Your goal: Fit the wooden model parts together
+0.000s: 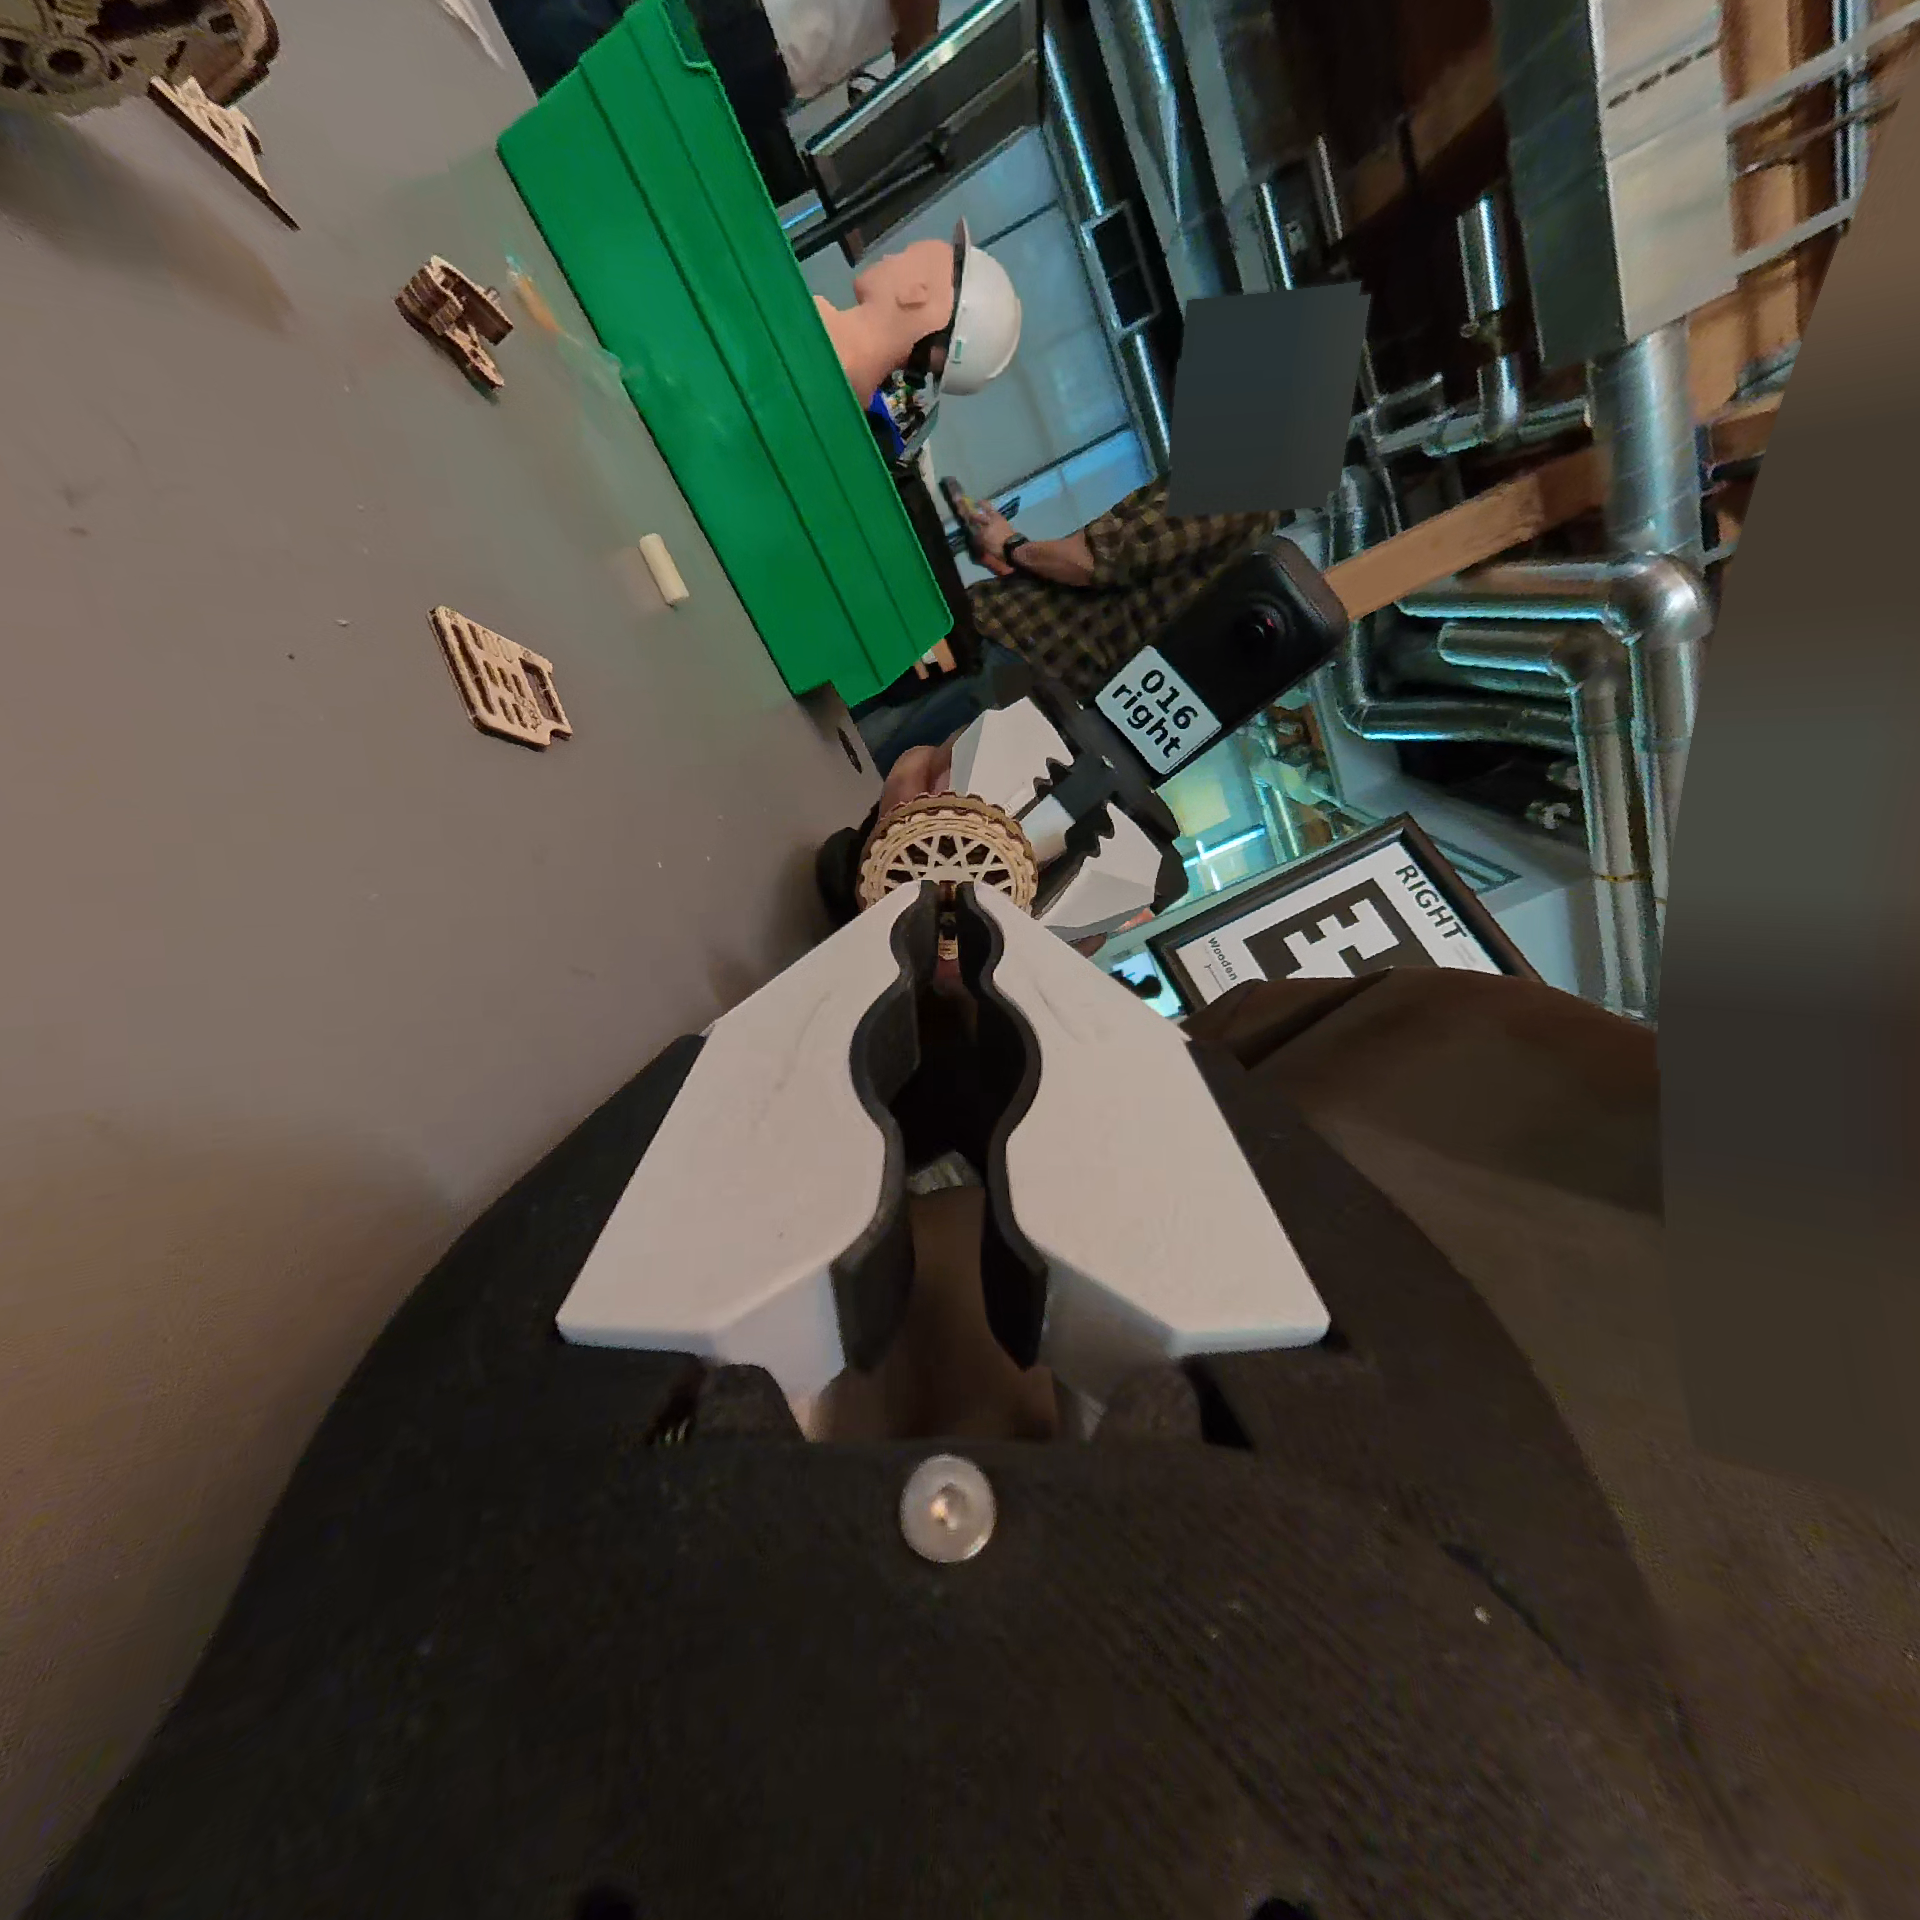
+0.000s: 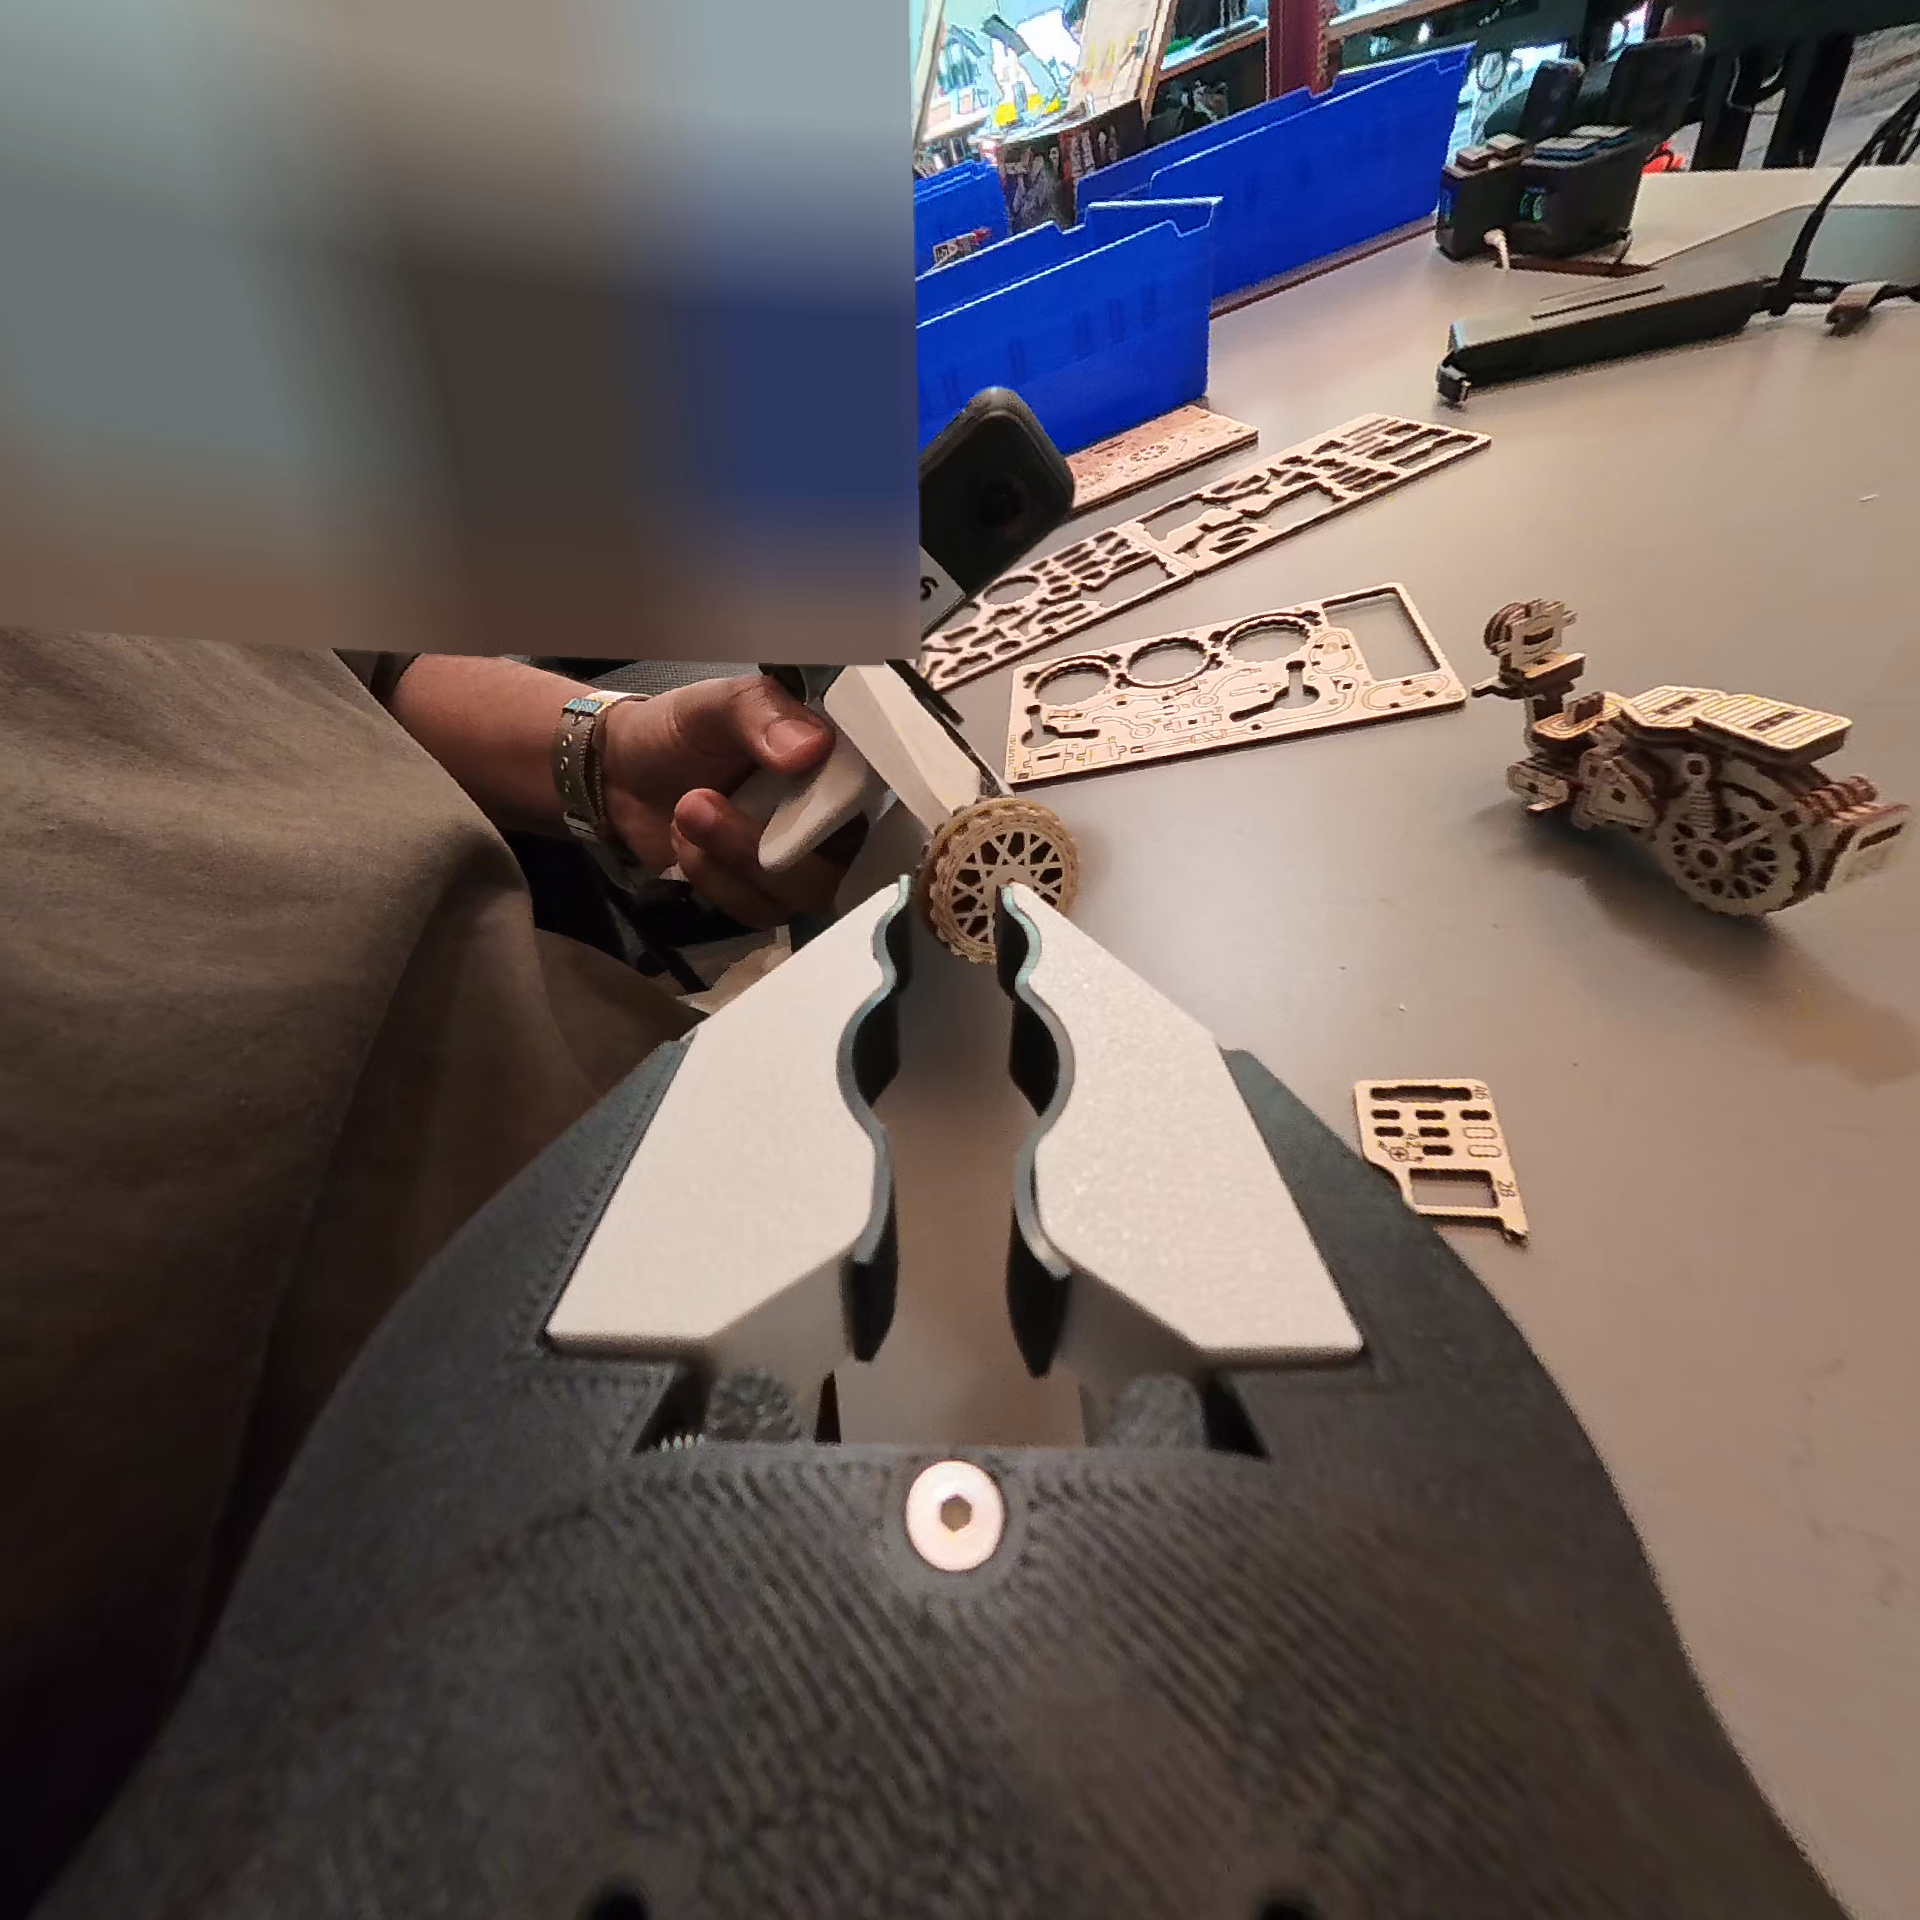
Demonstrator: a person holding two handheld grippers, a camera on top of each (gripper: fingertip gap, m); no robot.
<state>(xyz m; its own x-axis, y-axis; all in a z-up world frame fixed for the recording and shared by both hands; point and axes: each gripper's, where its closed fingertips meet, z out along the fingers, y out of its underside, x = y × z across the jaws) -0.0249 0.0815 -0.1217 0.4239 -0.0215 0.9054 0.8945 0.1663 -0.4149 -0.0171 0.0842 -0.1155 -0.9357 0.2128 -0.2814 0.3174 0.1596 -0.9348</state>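
A round wooden spoked wheel [image 1: 948, 854] is held in the air over the grey table's near edge. My left gripper [image 1: 948, 920] is shut on its rim, the fingers almost together. In the right wrist view the wheel [image 2: 1023, 868] sits between the tips of my right gripper [image 2: 956, 899], whose jaws stand a little apart and press on its two faces. The left gripper [image 2: 951, 805] comes in from above left, held by a hand [image 2: 717, 769]. The right gripper [image 1: 1039, 831] also shows beyond the wheel in the left wrist view. A part-built wooden motorcycle [image 2: 1683, 800] stands at the right.
Punched-out wooden part sheets [image 2: 1236, 707] lie beyond the wheel. A small fret piece [image 2: 1444, 1158] lies near my right gripper. A small wooden sub-assembly [image 1: 457, 317] and a green bin [image 1: 717, 416] are on the table [image 2: 1351, 987]. Blue bins [image 2: 1070, 312] line the back. A person in a checked shirt [image 1: 1091, 582] sits behind.
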